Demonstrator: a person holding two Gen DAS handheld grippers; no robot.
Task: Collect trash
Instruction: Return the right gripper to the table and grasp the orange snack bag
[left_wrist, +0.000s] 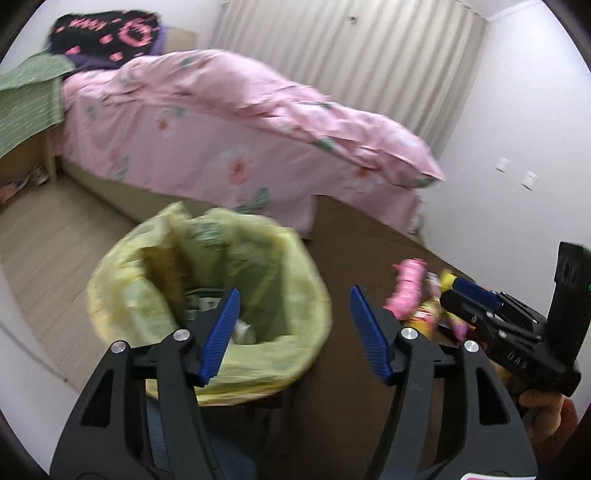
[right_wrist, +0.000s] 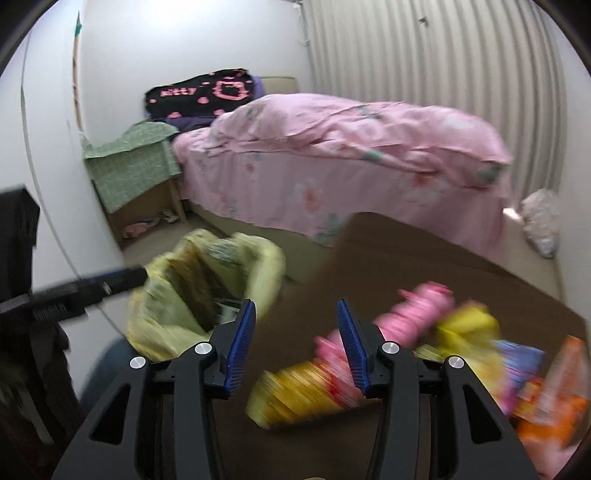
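Both grippers empty, jaws apart: left gripper (left_wrist: 293, 334) over the yellow-lined bin (left_wrist: 210, 314), right gripper (right_wrist: 295, 341) above the wrapper pile (right_wrist: 406, 350) on the brown surface (right_wrist: 424, 266). Risks: slick wrappers slipping from a shallow pinch, knocking neighbours off the edge, or snagging the loose liner on drop.

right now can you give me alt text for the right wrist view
The open, empty right gripper hovers over a brown table beside blurred snack wrappers in pink, yellow and orange. To its left stands a bin lined with a yellow bag, with the left gripper reaching in from the left edge. Behind is a bed with a pink floral duvet.
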